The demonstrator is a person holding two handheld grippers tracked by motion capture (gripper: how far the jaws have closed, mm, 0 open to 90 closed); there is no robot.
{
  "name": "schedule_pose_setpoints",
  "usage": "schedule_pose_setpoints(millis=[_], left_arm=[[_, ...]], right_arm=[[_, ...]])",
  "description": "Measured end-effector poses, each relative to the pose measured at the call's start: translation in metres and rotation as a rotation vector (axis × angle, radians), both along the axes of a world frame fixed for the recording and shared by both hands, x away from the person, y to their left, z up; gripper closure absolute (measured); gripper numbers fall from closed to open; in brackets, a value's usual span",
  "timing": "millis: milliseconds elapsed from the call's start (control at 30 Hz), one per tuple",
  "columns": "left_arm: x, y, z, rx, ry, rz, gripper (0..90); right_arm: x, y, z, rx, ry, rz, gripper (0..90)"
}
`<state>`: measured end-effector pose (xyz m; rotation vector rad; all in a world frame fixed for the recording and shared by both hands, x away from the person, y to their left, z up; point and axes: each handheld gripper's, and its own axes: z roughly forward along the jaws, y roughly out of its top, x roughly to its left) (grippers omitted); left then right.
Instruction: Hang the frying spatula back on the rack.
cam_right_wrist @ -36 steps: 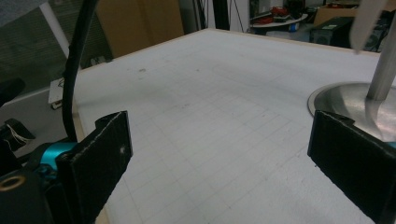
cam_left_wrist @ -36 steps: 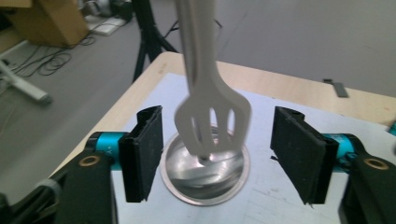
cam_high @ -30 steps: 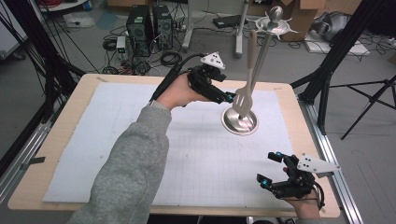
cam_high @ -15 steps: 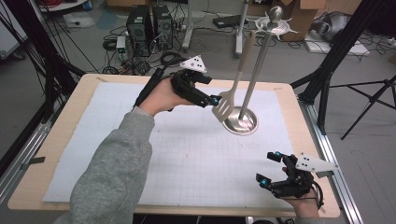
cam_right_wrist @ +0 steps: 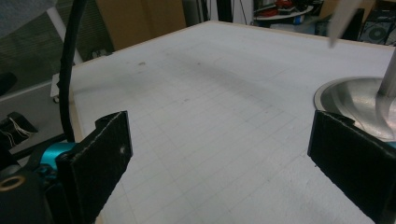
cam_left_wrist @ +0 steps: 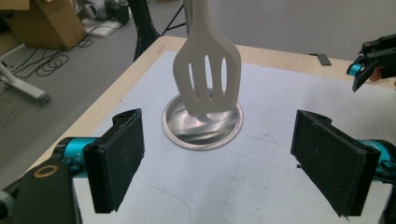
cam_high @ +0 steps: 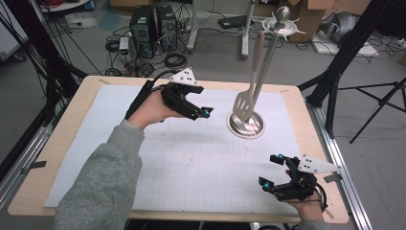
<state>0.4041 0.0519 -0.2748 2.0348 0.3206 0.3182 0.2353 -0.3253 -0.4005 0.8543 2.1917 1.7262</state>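
At the near right corner of the table (cam_high: 62, 148), the right gripper (cam_high: 280, 173) is held low over the white gridded mat (cam_high: 191, 163). Its jaws are spread wide, with nothing between them; in the right gripper view only bare mat is seen between the two black pads (cam_right_wrist: 100, 154). The mat is laid over most of the light wooden tabletop, and a narrow wooden border is left bare around it.

Farther in, a grey sleeve (cam_high: 100, 182) is stretched across the left half of the mat to the left gripper (cam_high: 203, 112), which is held above the surface and pointed toward a round metal base (cam_high: 245, 125). Its jaws have just been opening and are parted wide, with nothing gripped. In the left gripper view, the base is framed in the gap, well beyond the pads.

From that base a slim metal stand (cam_high: 270, 48) is raised at a slant and is topped by a ball with hooks. A pale slotted spatula (cam_high: 245, 103) is hung from it, head down, its blade just over the base and apart from both grippers.

Beyond the far edge, a grey floor is strewn with cables (cam_high: 172, 60), and a black computer tower (cam_high: 143, 26) is stood there. Black tripod legs (cam_high: 364, 91) are seen at the right, and cardboard boxes (cam_high: 306, 12) at the back.
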Motion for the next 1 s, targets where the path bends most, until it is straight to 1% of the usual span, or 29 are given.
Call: schedule_pose_setpoints(millis=[33,133,200,367,400,467,500,567,600,667,733,767,867,900,933,1000], left_arm=[[-0.002,0.003,-0.001,-0.003,-0.001,-0.001,17.9],[-0.007,0.01,-0.003,-0.019,-0.005,0.0,17.9],[-0.011,0.015,-0.005,-0.016,-0.012,0.004,17.9],[-0.019,0.03,-0.01,-0.023,-0.018,0.012,17.8],[-0.02,0.034,-0.011,-0.024,-0.021,0.014,17.8],[-0.024,0.041,-0.014,-0.042,-0.014,0.02,17.9],[-0.025,0.043,-0.015,-0.042,-0.015,0.02,17.9],[-0.027,0.048,-0.019,-0.046,-0.025,0.026,17.9],[-0.028,0.051,-0.021,-0.047,-0.02,0.025,17.9],[-0.031,0.055,-0.024,-0.053,-0.021,0.031,17.9],[-0.033,0.06,-0.027,-0.053,-0.019,0.034,17.9],[-0.034,0.062,-0.028,-0.057,-0.023,0.035,17.9],[-0.038,0.069,-0.032,-0.08,-0.02,0.04,17.9],[-0.039,0.071,-0.033,-0.084,-0.015,0.044,17.9],[-0.041,0.074,-0.035,-0.084,-0.02,0.045,17.9],[-0.044,0.078,-0.038,-0.094,-0.017,0.048,17.9]], right_arm=[[0.001,0.0,0.0,-0.001,-0.008,0.0,5.5],[0.002,0.003,-0.001,-0.005,-0.004,0.004,5.5],[0.003,0.005,-0.001,-0.01,-0.003,0.012,5.5],[0.006,0.011,0.0,-0.017,-0.01,0.024,5.5],[0.006,0.012,0.0,-0.019,-0.004,0.025,5.5],[0.007,0.014,0.0,-0.022,-0.011,0.029,5.5],[0.008,0.015,0.0,-0.021,-0.008,0.025,5.5],[0.01,0.016,0.0,-0.017,-0.014,0.026,5.5],[0.01,0.017,0.001,-0.011,-0.014,0.029,5.5],[0.012,0.021,0.001,-0.008,-0.019,0.03,5.5],[0.014,0.023,0.001,-0.013,-0.02,0.036,5.5],[0.014,0.024,0.001,-0.016,-0.014,0.035,5.4],[0.017,0.026,0.0,-0.028,-0.019,0.037,5.4],[0.018,0.026,0.0,-0.025,-0.018,0.037,5.4],[0.019,0.026,0.0,-0.023,-0.024,0.034,5.4],[0.019,0.025,0.0,-0.018,-0.022,0.031,5.4]])
